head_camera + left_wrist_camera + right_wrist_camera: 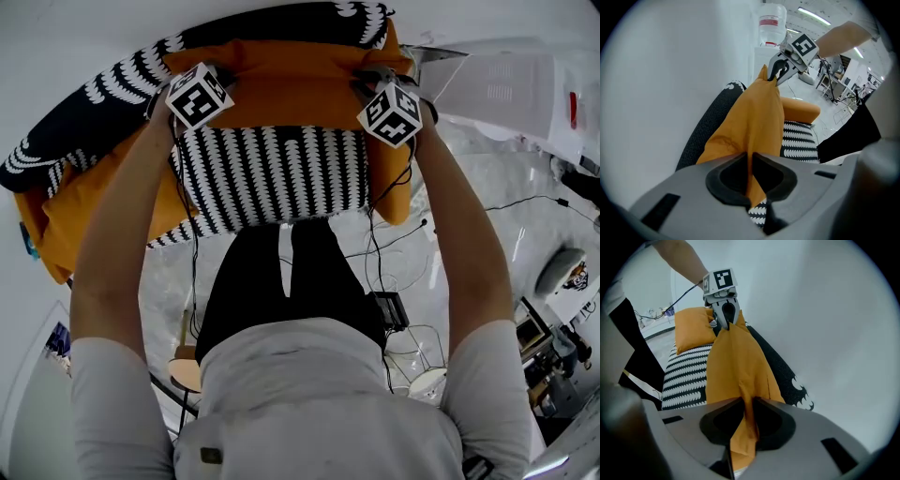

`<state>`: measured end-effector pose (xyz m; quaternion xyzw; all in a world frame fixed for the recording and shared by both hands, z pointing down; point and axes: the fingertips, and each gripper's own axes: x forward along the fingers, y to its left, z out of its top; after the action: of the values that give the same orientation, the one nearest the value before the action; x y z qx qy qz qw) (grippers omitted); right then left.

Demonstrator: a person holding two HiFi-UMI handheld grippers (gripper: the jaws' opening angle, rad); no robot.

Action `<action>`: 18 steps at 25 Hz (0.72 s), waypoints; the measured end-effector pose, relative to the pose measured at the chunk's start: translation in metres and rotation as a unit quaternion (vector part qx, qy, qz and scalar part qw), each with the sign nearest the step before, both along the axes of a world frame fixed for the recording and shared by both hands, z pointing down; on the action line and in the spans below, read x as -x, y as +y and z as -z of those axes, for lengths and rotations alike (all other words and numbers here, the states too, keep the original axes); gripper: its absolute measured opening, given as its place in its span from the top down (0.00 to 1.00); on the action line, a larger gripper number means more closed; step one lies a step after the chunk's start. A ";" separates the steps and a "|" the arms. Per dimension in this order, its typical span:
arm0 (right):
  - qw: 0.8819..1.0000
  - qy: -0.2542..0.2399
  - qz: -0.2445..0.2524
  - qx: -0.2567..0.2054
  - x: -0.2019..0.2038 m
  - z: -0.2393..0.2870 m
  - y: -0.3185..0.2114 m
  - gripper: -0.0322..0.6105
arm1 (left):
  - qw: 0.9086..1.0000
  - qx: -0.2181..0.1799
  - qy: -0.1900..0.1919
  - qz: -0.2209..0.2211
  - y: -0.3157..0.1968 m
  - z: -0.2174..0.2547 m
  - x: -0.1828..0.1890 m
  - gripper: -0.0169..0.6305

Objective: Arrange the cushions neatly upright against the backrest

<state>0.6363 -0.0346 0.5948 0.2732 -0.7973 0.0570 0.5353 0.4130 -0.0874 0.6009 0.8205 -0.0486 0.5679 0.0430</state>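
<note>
While we looked down in the head view, the orange cushion lay stretched along the top edge of the backrest, with its long axis running from one gripper to the other. The left gripper was at its left top corner and the right gripper at its right top corner, so neither hand was nearer than the other. The patterned seat lay below it, toward us. A second orange cushion slumped at the seat's left end.

In the left gripper view, the left gripper had its jaws pressed onto a fold of the orange cushion. The cloth ran away from them to the right gripper at the far corner. The backrest was just behind it and the seat in front.

In the right gripper view, the right gripper likewise pinched a thin ridge of the orange cushion, and the left gripper held the far end. The backrest lay on one side and the seat on the other.

We judged that the cushion hung from both pinches beside the backrest, and that it needed lowering evenly until its bottom edge met the seat's rear edge.
</note>
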 end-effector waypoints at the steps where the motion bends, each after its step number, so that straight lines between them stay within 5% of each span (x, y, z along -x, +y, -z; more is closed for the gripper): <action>1: 1.000 0.003 -0.001 -0.004 -0.001 0.000 -0.002 0.81 | 1.000 -0.003 0.001 0.003 -0.002 0.000 0.000 0.90; 10: 1.000 0.002 -0.014 -0.002 -0.001 0.011 -0.001 0.69 | 1.000 -0.031 -0.001 0.005 -0.004 0.010 0.000 0.79; 18: 0.999 -0.023 -0.036 -0.016 0.004 0.056 0.013 0.63 | 0.995 -0.062 0.042 0.068 0.011 0.055 0.005 0.72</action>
<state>0.6319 -0.0216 0.5389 0.3091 -0.7996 0.0697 0.5102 0.4083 -0.0768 0.5454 0.8394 -0.1374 0.5249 0.0324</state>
